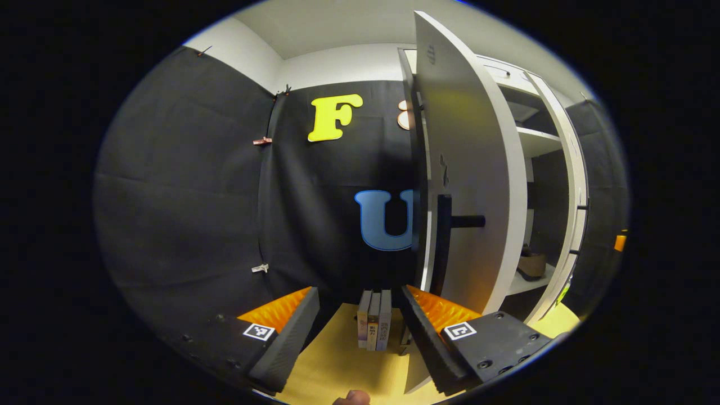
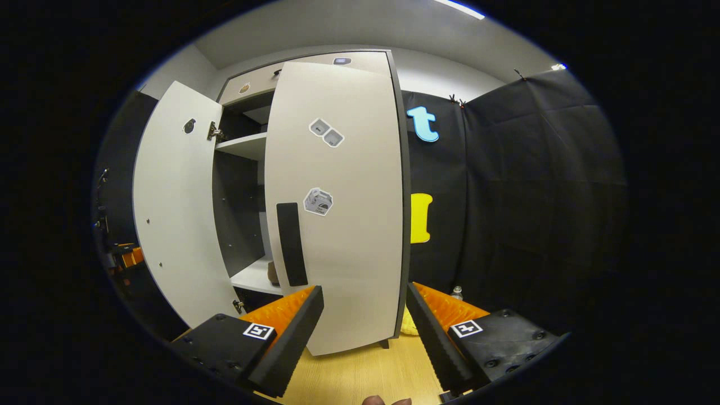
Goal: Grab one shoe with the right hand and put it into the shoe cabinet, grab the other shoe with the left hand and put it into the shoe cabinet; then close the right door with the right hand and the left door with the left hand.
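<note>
Left gripper view: the left door [image 1: 472,169] stands edge-on ahead, just right of centre, its handle [image 1: 450,236] on the near edge. Right of it lies the cabinet interior, with an upper shelf [image 1: 537,140] above a lower shelf [image 1: 526,281]; 1 shoe [image 1: 531,263] sits on the lower shelf. 3 books [image 1: 374,319] stand upright on the floor [image 1: 337,360] left of the door's foot.

Right gripper view: the right door [image 2: 337,202] faces forward at centre, nearly covering its half; the left door [image 2: 174,208] swings outward at left, with the shelves between them.

matt smooth cabinet doors [image 2: 343,225], wooden floor [image 2: 365,377]
</note>
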Available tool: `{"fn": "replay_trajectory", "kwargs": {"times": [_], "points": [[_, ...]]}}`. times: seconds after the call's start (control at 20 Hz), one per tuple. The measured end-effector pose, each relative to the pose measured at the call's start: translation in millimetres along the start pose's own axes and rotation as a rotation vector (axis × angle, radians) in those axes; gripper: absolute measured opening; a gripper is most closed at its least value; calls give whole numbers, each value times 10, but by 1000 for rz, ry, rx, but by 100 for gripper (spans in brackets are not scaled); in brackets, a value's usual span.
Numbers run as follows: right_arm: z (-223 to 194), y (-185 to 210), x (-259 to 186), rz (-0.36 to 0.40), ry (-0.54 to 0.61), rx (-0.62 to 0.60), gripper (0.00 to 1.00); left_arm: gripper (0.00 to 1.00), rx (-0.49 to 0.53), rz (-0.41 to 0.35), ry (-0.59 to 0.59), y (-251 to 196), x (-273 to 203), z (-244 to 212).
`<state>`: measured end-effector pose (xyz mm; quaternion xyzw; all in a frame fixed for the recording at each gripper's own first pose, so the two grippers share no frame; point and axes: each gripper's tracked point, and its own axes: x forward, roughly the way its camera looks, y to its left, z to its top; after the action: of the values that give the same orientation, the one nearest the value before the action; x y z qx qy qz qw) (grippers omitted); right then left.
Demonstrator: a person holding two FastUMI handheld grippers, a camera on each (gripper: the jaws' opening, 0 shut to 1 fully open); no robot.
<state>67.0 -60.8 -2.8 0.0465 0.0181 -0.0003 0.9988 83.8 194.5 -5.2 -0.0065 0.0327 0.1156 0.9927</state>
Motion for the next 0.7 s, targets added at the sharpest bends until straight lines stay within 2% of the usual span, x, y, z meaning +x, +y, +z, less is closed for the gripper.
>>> {"fn": "replay_trajectory", "kwargs": {"times": [0.45, 0.7], "points": [[29, -229, -76, 4, 3, 27, 98, 92, 5, -82, -3, -727, -104, 27], [4, -326, -140, 7, 10, 24, 98, 92, -20, -151, 0, -1289, -46, 30]]}}
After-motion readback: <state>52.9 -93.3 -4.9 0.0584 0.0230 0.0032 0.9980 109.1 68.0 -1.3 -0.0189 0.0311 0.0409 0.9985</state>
